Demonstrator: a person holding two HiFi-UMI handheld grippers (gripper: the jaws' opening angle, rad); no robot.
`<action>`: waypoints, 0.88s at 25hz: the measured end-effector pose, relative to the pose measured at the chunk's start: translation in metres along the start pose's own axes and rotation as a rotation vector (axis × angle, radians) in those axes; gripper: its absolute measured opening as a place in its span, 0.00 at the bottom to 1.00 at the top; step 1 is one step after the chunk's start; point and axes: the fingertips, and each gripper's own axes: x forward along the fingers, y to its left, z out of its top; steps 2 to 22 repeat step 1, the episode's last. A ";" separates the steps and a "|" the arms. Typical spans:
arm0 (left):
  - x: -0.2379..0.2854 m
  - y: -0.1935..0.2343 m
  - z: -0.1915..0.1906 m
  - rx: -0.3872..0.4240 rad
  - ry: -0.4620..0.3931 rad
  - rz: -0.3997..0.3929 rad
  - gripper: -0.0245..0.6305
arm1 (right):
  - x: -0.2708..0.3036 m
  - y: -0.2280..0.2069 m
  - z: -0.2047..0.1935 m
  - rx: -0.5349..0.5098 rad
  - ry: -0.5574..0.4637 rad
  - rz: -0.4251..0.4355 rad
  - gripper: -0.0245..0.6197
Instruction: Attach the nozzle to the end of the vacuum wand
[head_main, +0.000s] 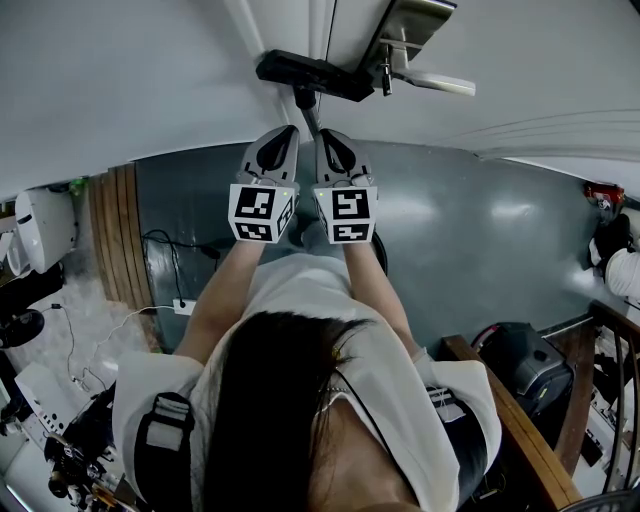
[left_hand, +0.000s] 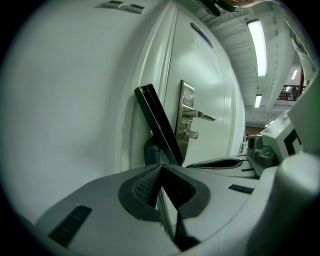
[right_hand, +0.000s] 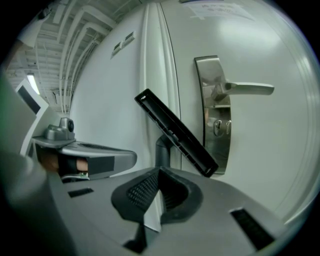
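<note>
Both units are held level with each other, side by side in front of the person (head_main: 290, 400), pointing at a white door (right_hand: 280, 150).

Left hand-held gripper (head_main: 287, 135): clenched, pads meeting at the tips, nothing between them in the left gripper view (left_hand: 161, 167).

Right hand-held gripper (head_main: 324, 138): likewise clenched and empty, per the right gripper view (right_hand: 159, 171). Each unit shows in the other's camera, just beside it.

Nozzle (head_main: 312, 75): flat, black and elongated, ahead of both sets of jaws and apart from them. It is tilted: in the right gripper view (right_hand: 176, 133) it slopes from upper left to lower right, with the lower end overlapping the door's metal lock plate. It sits on a dark grey wand (right_hand: 162, 150) that rises upright from behind the jaw tips. From the head view the wand (head_main: 307, 110) runs down between the two gripper tips, and its lower part is hidden. Whether the joint between nozzle and wand is fully seated cannot be told.

Lever handle (right_hand: 245, 89) on the door sits to the right of the nozzle and higher. The floor (head_main: 480, 230) below is grey.
</note>
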 end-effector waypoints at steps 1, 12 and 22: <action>-0.001 0.000 0.000 -0.001 0.000 0.000 0.04 | -0.001 0.001 0.000 -0.003 0.000 0.000 0.06; -0.001 0.000 0.000 -0.001 0.000 0.000 0.04 | -0.001 0.001 0.000 -0.003 0.000 0.000 0.06; -0.001 0.000 0.000 -0.001 0.000 0.000 0.04 | -0.001 0.001 0.000 -0.003 0.000 0.000 0.06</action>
